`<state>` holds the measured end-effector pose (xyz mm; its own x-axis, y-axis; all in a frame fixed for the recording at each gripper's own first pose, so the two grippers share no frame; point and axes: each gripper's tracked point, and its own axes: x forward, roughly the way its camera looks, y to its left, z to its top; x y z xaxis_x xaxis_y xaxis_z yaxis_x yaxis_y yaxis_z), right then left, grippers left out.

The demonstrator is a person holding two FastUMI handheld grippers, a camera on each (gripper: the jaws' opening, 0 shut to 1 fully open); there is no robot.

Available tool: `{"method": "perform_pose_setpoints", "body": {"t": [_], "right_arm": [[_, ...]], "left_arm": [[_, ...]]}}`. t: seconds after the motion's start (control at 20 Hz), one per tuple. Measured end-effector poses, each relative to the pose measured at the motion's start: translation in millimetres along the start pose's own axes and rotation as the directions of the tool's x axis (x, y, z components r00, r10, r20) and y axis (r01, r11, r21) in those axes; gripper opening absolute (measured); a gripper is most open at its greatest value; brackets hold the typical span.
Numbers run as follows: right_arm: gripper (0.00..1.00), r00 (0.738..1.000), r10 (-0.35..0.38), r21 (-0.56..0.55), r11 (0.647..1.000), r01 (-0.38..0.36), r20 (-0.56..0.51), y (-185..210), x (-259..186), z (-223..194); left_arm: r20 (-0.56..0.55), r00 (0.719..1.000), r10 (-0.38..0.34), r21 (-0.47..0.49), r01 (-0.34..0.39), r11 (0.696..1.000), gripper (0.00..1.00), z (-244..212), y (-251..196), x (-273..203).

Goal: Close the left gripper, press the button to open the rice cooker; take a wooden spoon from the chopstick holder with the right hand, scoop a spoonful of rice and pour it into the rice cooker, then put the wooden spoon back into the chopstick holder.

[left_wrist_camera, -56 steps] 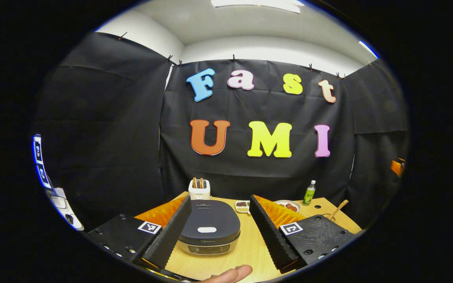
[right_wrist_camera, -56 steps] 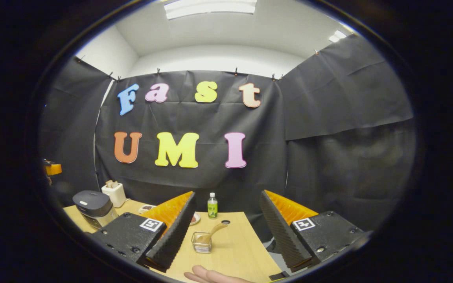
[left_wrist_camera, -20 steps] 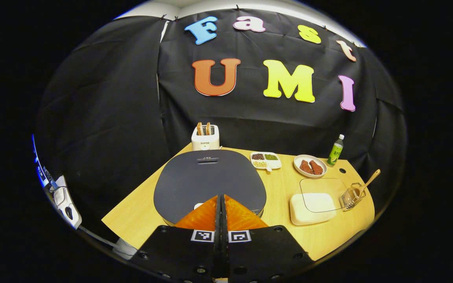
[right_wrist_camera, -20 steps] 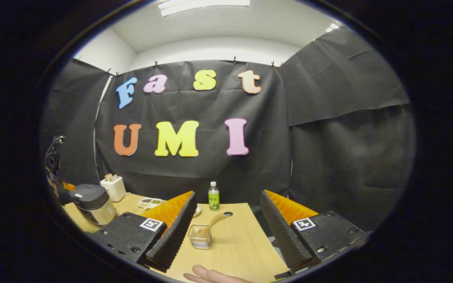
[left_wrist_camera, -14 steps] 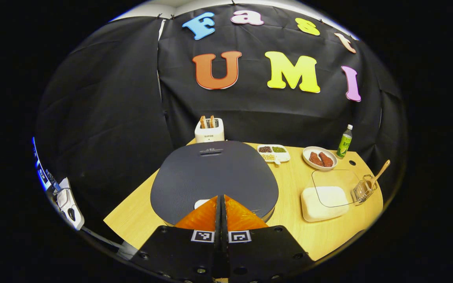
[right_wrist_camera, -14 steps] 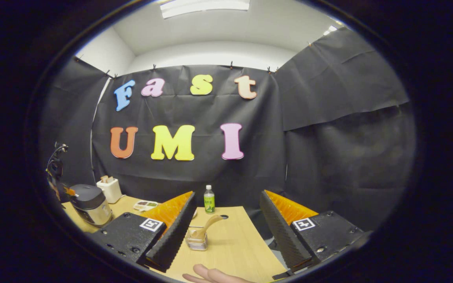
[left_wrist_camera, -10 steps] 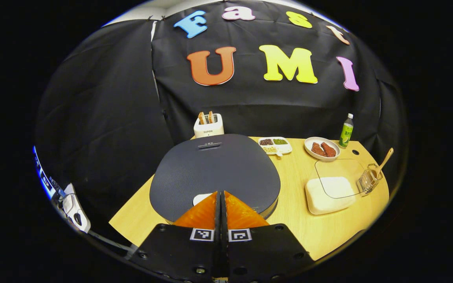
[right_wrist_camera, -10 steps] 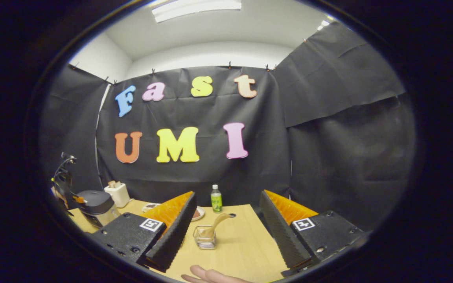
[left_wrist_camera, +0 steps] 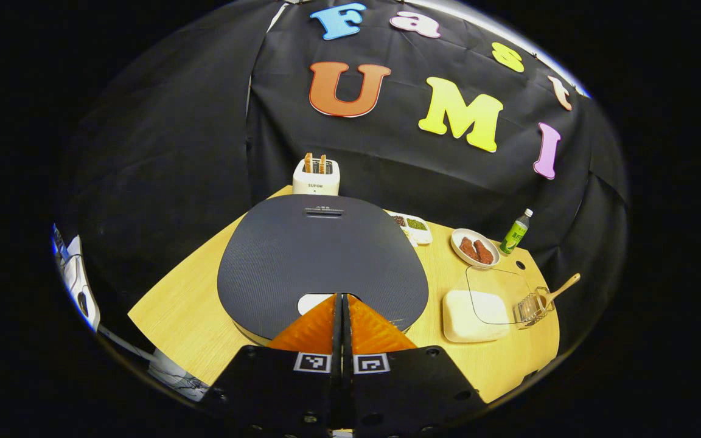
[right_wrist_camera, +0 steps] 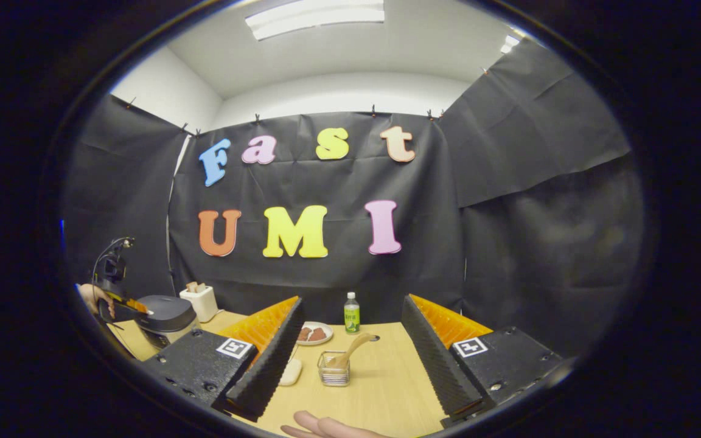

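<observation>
Pressing the white button (left_wrist_camera: pixel 316 302) on the rice cooker (left_wrist_camera: pixel 322 261) is the step in hand: the left gripper (left_wrist_camera: pixel 342 299), fingers pinched fully together and holding nothing, has its tips at the button's near edge. A straight push down onto the button's middle, without sliding off the dark lid, should release it. The right gripper (right_wrist_camera: pixel 350 337) hangs wide open and empty, the wooden spoon (right_wrist_camera: pixel 350 351) leaning in the chopstick holder (right_wrist_camera: pixel 334 369) on the worktop (right_wrist_camera: pixel 381 389) ahead between its fingers.

toaster (left_wrist_camera: pixel 316 177) front: "SUPOR" | square coded tags on left tool (left_wrist_camera: pixel 342 299): not readable text
</observation>
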<state>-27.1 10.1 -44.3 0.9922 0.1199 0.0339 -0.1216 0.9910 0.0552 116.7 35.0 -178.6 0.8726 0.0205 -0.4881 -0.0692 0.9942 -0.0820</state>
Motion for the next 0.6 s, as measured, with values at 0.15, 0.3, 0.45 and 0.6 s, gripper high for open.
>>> {"method": "perform_pose_setpoints", "body": {"t": [0.15, 0.3, 0.45, 0.6], "right_arm": [[1.0, 1.0, -0.001, -0.057, 0.998, 0.001, -0.003, -2.7, -7.0, -3.7], [1.0, 1.0, -0.016, -0.094, 0.995, 0.016, 0.004, -6.3, -10.1, -7.0], [1.0, 1.0, -0.006, -0.088, 0.996, 0.005, -0.013, -1.8, -9.1, -13.5], [1.0, 0.999, -0.015, -0.074, 0.997, 0.012, -0.03, -4.2, 0.6, -21.0]], "left_arm": [[0.022, 0.999, -0.04, 0.017, 0.04, 0.999, 0.06, 8.3, -9.0, -19.8], [0.16, 0.986, -0.053, -0.019, 0.057, 0.998, 0.4, 48.9, -16.1, -63.3], [0.246, 0.969, -0.031, -0.008, 0.034, 0.999, 0.97, 67.0, -24.1, -105.1], [0.325, 0.945, -0.024, 0.038, 0.012, 0.999, 0.94, 82.2, -32.6, -138.4]]}}
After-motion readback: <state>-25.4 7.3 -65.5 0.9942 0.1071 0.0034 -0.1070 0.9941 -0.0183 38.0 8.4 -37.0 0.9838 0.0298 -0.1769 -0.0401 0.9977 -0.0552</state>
